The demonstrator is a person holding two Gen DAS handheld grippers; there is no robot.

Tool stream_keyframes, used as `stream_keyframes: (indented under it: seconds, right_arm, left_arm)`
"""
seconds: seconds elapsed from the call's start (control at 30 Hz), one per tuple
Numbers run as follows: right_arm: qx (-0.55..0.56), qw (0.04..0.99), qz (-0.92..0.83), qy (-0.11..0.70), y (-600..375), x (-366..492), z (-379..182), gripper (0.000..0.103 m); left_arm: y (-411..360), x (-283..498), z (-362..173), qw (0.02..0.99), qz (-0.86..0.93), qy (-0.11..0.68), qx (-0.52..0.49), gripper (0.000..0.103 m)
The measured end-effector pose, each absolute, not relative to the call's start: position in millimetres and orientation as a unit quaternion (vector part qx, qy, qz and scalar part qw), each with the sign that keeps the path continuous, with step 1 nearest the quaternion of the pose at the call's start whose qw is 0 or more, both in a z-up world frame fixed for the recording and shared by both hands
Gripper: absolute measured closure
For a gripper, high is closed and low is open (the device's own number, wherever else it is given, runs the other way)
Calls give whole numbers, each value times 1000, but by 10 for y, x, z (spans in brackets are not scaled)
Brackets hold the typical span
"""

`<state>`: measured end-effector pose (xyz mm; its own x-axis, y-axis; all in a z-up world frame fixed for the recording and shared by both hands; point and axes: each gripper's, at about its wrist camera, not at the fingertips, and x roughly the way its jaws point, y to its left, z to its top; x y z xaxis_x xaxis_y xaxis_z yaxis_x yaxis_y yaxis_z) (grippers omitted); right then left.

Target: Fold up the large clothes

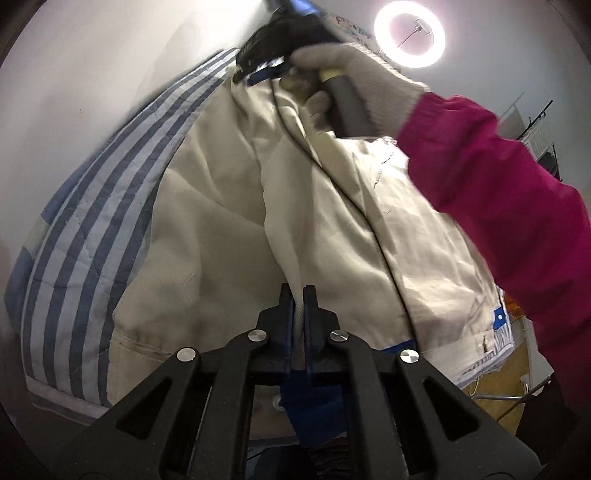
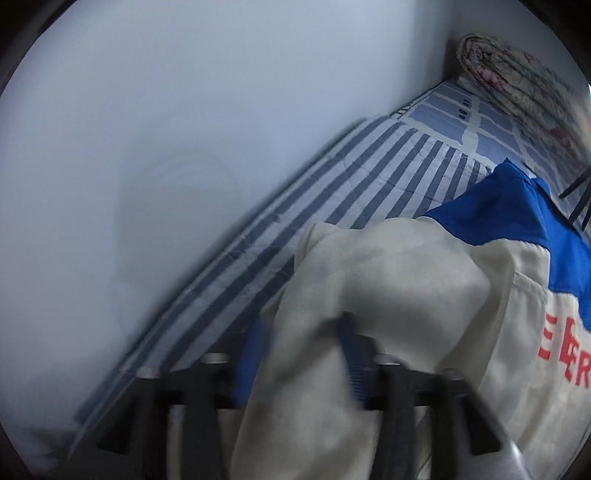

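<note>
My left claw (image 1: pixel 298 295) has its fingers pressed nearly together on a fold of the cream jacket (image 1: pixel 229 206), with only the pinched cloth between them. In the left wrist view the jacket hangs spread in front of me, lining side toward the camera, and its far top corner is held by my right claw (image 1: pixel 258 68), which is gripped in a gloved hand (image 1: pixel 354 77) with a magenta sleeve (image 1: pixel 498 184) behind it. The right claw (image 2: pixel 306 339) looks clamped on cloth too: cream fabric drapes over and between its blurred fingers, though the motion blur keeps me from seeing the exact gap.

The jacket (image 2: pixel 406 288) has a blue panel (image 2: pixel 517 214) and red lettering (image 2: pixel 565 354) on its outer face. It is lifted above a bed covered by a blue-and-white striped quilt (image 2: pixel 332 206), near the edge that runs along the white wall (image 2: pixel 166 129). A rolled floral blanket (image 2: pixel 517 81) lies at the far corner of the bed. A ring light (image 1: pixel 409 34) glows overhead.
</note>
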<state>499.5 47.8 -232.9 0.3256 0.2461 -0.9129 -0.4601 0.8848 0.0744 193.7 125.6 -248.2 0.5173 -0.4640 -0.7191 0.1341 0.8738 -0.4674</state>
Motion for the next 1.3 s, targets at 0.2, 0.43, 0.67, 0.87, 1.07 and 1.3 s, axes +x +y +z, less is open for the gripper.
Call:
stream_keyframes:
  seconds: [0.2, 0.43, 0.67, 0.87, 1.07, 1.3]
  right_arm:
    - [-21, 830, 222, 511, 375, 5094, -2050, 103]
    - [48, 805, 268, 527, 551, 5151, -2293, 96]
    - [45, 860, 206, 465, -335, 4924, -1920, 71]
    - [140, 855, 107, 489, -1216, 5123, -2179, 48]
    - [184, 822, 145, 519, -1289, 5289, -2467, 100]
    - [124, 838, 99, 522, -1264, 5211, -2563, 89]
  left_arm:
    - [1464, 1696, -2301, 869, -139, 444, -169, 103]
    - [1644, 1716, -2522, 872, -56, 469, -127, 103]
    - [1578, 1716, -2552, 873, -52, 473, -107, 103]
    - [1598, 1746, -2570, 874, -47, 473, -99, 103]
    - [1570, 1764, -2603, 873, -50, 476, -97, 103]
    - [1610, 1822, -2614, 868, -63, 478, -117, 103]
